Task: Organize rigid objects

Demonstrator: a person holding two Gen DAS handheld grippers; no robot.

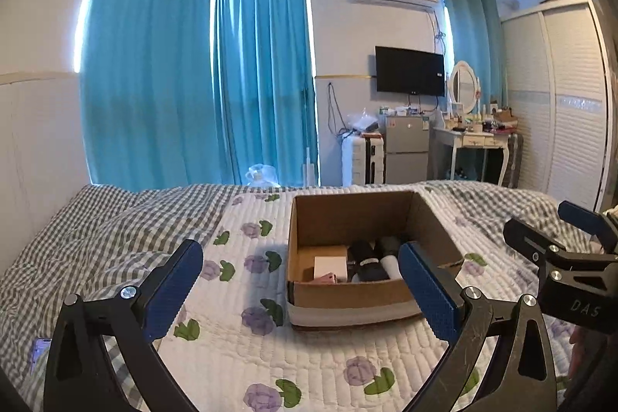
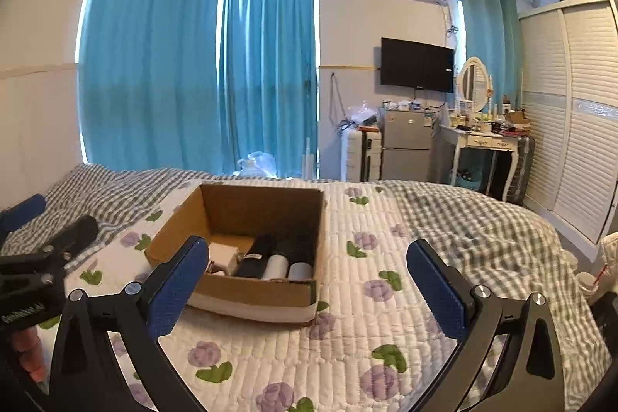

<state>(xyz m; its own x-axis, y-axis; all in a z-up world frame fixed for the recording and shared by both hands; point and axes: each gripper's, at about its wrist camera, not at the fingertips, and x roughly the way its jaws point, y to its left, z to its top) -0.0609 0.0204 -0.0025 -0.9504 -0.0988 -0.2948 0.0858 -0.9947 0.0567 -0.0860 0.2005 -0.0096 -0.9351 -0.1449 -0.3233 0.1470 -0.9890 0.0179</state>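
Note:
An open cardboard box (image 1: 347, 215) sits on the flowered quilt; it also shows in the right wrist view (image 2: 262, 203). Inside lie a white box (image 1: 329, 266), a small pink item (image 1: 326, 278), a black cylinder (image 1: 365, 259) and black-and-white bottles (image 1: 390, 253). The right wrist view shows the white box (image 2: 223, 253), the black cylinder (image 2: 257, 253) and two bottles (image 2: 280, 259). My left gripper (image 1: 301, 288) is open and empty, just in front of the box. My right gripper (image 2: 309, 280) is open and empty, to the box's right front. Each gripper shows at the edge of the other's view.
The bed's quilt (image 1: 309, 354) and checked sheet (image 2: 483, 226) spread around the box. A phone (image 1: 38, 350) lies at the left bed edge. Beyond the bed stand a fridge (image 2: 407, 145), suitcase (image 1: 365, 161), dressing table (image 2: 486, 141) and wardrobe (image 2: 579, 111).

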